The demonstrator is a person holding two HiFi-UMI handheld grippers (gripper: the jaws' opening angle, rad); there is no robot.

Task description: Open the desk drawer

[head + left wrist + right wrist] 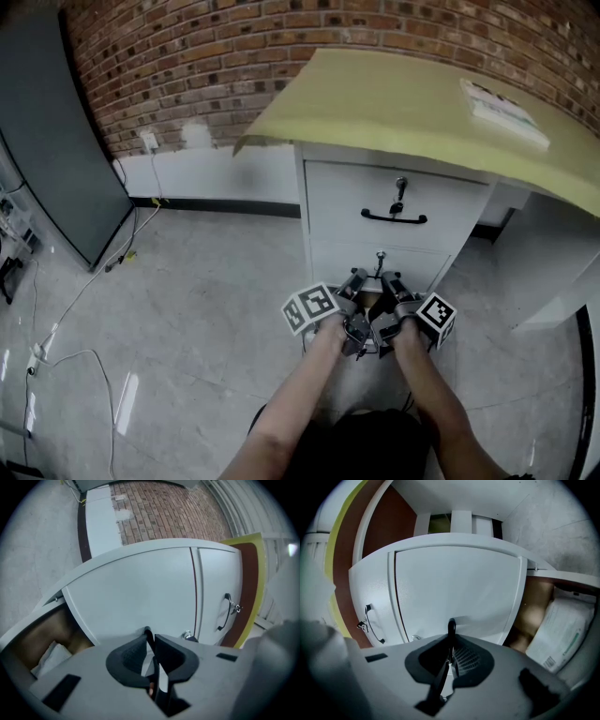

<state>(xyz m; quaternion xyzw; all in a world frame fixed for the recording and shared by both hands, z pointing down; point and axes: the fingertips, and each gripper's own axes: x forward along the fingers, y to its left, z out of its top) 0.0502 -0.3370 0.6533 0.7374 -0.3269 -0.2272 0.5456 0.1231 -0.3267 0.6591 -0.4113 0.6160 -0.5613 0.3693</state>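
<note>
Where it's at: lower drawer of the desk, right under the upper drawer.
Left gripper: jaws pinched onto the lower drawer's thin black handle.
Right gripper: same deal, clamped on that handle just beside the left one.
Done: grip's on, both sides.
Left: the actual pull, I'd say. The front looks about level with the one above (brown gap with papers shows below it, can't tell what that is).
Count: two drawers, two handles, two keys, two grippers, one booklet on top.
</note>
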